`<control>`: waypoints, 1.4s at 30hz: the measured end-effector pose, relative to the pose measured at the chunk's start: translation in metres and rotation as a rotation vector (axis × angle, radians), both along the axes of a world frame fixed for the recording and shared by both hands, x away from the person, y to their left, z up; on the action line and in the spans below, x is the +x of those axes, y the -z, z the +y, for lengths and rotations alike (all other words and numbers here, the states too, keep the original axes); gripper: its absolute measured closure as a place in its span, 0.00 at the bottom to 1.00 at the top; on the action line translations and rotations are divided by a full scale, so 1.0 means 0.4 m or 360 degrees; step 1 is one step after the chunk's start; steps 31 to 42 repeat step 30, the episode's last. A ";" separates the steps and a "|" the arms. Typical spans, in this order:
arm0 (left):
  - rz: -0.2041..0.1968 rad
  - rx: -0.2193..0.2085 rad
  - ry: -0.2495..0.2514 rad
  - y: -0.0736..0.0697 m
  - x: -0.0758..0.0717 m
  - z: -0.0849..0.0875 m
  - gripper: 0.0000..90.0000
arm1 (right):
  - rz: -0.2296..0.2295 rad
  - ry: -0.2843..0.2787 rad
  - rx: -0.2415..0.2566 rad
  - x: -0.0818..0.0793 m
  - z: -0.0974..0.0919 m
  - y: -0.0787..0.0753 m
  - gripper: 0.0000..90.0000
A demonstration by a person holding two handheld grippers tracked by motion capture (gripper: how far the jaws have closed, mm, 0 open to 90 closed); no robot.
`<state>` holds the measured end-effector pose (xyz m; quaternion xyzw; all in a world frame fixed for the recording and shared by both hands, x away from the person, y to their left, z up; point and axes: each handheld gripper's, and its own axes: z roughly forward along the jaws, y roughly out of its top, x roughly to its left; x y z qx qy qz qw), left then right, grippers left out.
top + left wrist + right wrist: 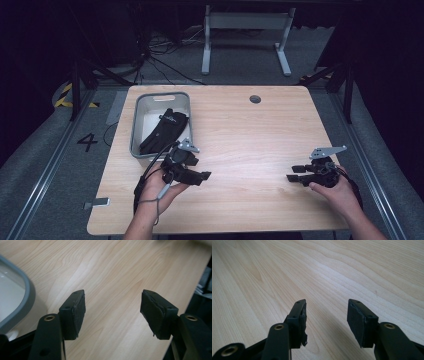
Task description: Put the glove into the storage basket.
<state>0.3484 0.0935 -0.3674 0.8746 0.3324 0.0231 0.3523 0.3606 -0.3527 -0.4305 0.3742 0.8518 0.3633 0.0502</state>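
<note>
Your left gripper (200,176) hangs wide and empty beside the grey bin (186,100); your right gripper (295,177) likewise gapes. Black glove (162,131) lies inside, so placing looks done.

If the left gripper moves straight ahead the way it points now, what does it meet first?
Probably only the bare light wooden table: the left gripper has open jaws with nothing between them, and the grey plastic bin lies off to its side.

The grey bin (23,300) is cut off by the left edge in the left gripper view, its contents out of frame.
</note>
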 end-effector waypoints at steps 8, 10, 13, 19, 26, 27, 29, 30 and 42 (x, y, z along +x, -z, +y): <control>0.0032 0.0011 0.0002 0.090 -0.013 0.022 0.39 | -0.0019 -0.0037 -0.0037 -0.001 0.012 0.022 0.54; 0.0022 0.0024 0.0014 0.118 -0.020 0.023 0.40 | -0.0014 -0.0043 -0.0043 0.000 0.013 0.030 0.54; 0.0012 0.0020 -0.0022 0.155 -0.032 0.029 0.41 | -0.0012 -0.0041 -0.0049 0.001 0.015 0.040 0.54; 0.0069 0.0047 -0.0051 0.200 -0.035 0.028 0.42 | -0.0045 -0.0053 -0.0060 0.000 0.023 0.054 0.53; 0.0058 0.0075 -0.0062 0.213 -0.025 0.023 0.41 | -0.0085 -0.0066 -0.0048 -0.007 0.029 0.051 0.52; 0.0059 0.0090 -0.0067 0.214 -0.023 0.025 0.41 | -0.0098 -0.0065 -0.0042 -0.007 0.029 0.050 0.52; 0.0057 0.0100 -0.0083 0.218 -0.018 0.030 0.41 | -0.0107 -0.0064 -0.0042 -0.006 0.028 0.050 0.52; 0.0058 0.0102 -0.0100 0.219 -0.015 0.033 0.41 | -0.0105 -0.0063 -0.0049 -0.006 0.028 0.051 0.52; 0.0058 0.0102 -0.0100 0.219 -0.015 0.033 0.41 | -0.0105 -0.0063 -0.0049 -0.006 0.028 0.051 0.52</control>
